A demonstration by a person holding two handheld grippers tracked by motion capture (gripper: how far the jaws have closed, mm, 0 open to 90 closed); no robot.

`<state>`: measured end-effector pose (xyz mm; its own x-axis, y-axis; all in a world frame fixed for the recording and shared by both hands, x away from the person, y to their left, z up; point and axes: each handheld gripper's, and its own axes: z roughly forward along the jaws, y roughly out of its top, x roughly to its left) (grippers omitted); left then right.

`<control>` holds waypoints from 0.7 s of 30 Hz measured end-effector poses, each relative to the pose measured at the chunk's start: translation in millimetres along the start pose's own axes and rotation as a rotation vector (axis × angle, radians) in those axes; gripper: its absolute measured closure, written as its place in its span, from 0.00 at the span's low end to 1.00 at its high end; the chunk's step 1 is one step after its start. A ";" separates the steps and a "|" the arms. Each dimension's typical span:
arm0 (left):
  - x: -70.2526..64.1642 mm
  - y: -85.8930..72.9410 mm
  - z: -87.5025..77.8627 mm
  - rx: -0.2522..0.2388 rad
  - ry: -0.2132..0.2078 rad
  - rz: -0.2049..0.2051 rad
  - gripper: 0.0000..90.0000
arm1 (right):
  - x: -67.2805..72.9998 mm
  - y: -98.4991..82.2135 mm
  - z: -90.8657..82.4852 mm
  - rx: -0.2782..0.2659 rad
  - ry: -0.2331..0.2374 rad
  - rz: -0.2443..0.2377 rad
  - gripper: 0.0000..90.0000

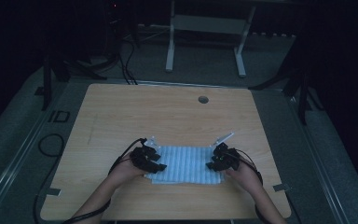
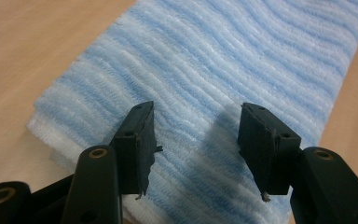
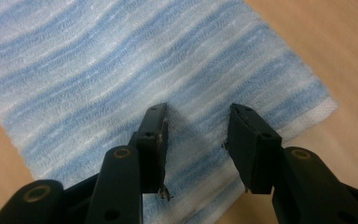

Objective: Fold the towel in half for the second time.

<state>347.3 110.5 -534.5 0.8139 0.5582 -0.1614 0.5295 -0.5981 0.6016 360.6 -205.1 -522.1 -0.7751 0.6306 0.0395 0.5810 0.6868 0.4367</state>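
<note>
You hover both grippers, left gripper (image 1: 154, 164) and right gripper (image 1: 216, 163), jaws apart and empty, over the folded cloth's (image 1: 185, 163) near corners, ready to pinch them.

Colours on our work surface
We see a towel (image 2: 223, 60) with light-blue and white wavy stripes, a pale wood-grain table (image 1: 168, 116), black grippers.

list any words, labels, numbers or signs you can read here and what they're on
"ID": pale block letters on the grey floor strip left of the wooden table, read from the high view; it may be part of a longer marking.
The blue and white striped cloth bears no print, tag or label in either gripper view.
The left claw and right claw carry no readable marking.
</note>
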 end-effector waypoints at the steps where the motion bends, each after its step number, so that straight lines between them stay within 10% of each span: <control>1: 3.5 0.0 -0.6 -0.002 0.004 -0.008 0.51 | -1.8 5.4 2.9 -0.006 -0.002 0.002 0.64; 8: 20.9 -0.9 -5.1 -0.018 0.030 -0.043 0.51 | -6.6 23.1 14.4 -0.040 0.003 0.009 0.61; 16: 7.0 -4.1 -24.4 -0.073 0.037 -0.017 0.49 | 5.4 13.3 -8.1 -0.080 -0.024 -0.062 0.54; 21: 1.8 -14.2 -34.0 -0.121 0.043 -0.037 0.43 | -8.2 -3.6 -22.9 -0.120 -0.031 -0.008 0.41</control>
<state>333.1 139.5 -516.7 0.7820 0.6041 -0.1535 0.5241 -0.5040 0.6865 359.2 -220.9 -503.4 -0.7704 0.6375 0.0089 0.5398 0.6448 0.5412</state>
